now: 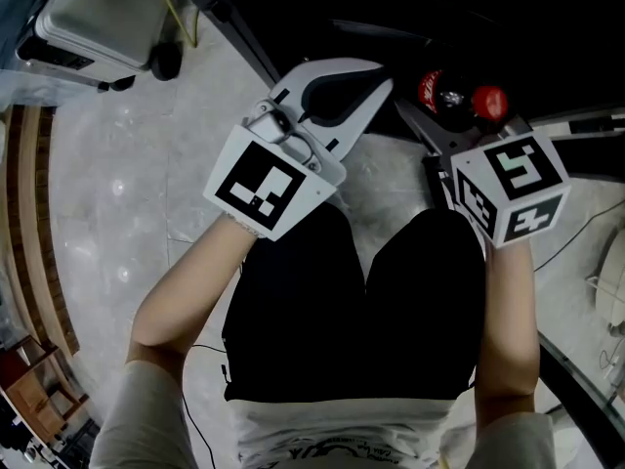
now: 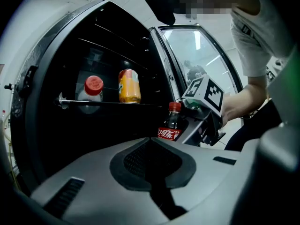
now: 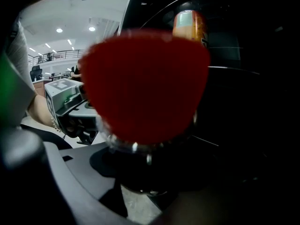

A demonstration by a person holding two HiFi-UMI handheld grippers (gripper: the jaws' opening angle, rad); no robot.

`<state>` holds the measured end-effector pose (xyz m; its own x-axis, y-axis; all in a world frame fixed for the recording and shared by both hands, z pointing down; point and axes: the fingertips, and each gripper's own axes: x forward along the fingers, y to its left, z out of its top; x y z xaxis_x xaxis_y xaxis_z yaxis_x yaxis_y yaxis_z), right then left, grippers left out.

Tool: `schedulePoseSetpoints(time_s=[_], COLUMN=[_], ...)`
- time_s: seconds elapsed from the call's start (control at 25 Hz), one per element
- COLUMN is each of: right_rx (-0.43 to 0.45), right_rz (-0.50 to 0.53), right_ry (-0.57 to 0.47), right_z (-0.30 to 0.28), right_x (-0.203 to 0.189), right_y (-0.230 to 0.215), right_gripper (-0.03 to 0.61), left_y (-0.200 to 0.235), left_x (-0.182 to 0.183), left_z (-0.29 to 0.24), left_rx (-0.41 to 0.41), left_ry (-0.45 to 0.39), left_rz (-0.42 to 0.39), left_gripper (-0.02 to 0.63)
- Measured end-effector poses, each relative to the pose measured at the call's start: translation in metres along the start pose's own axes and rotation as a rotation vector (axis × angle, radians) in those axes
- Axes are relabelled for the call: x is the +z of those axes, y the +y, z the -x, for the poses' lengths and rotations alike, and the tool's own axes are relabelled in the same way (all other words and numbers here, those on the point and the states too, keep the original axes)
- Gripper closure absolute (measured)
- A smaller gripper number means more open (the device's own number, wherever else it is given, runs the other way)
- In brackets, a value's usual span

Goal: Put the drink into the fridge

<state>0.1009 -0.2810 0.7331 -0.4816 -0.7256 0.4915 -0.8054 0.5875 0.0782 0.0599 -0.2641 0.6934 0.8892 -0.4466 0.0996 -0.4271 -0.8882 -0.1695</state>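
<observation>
My right gripper point(image 1: 459, 115) is shut on a cola bottle point(image 1: 451, 98) with a red cap and red label. In the left gripper view it holds the bottle point(image 2: 171, 125) upright at the mouth of the open fridge point(image 2: 70, 78). The red cap point(image 3: 145, 83) fills the right gripper view, and the jaws grip the bottle below it. On the fridge's wire shelf stand a white bottle with a red cap point(image 2: 93, 93) and an orange can point(image 2: 129, 86). My left gripper point(image 1: 383, 74) hangs left of the bottle, jaws together with nothing in them.
The fridge's glass door point(image 2: 201, 55) stands open behind the bottle. A white box point(image 1: 98, 18) sits on the pale stone floor point(image 1: 127, 184) at the far left, with wooden boards point(image 1: 34, 223) along the left edge. Cables point(image 1: 586, 233) trail at the right.
</observation>
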Motion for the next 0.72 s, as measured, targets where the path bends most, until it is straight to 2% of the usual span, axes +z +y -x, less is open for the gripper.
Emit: schedulePoseSetpoints(time_s=[0.32, 0.48, 0.72], right_rx=[-0.011, -0.027, -0.042], right_rz=[-0.009, -0.033, -0.052], right_ry=[0.064, 0.092, 0.141], right_z=[-0.031, -0.045, -0.066], right_x=[-0.011, -0.018, -0.032], right_y=[-0.012, -0.023, -0.038], right_gripper=[0.264, 0.264, 0.264], left_y=[0.020, 0.028, 0.037], left_x=[-0.021, -0.033, -0.046], left_z=[-0.019, -0.028, -0.043], left_rx=[0.048, 0.058, 0.076], left_ry=[0.001, 0.011, 0.038], left_rz=[-0.008, 0.026, 0.024], left_gripper=[0.592, 0.592, 0.592])
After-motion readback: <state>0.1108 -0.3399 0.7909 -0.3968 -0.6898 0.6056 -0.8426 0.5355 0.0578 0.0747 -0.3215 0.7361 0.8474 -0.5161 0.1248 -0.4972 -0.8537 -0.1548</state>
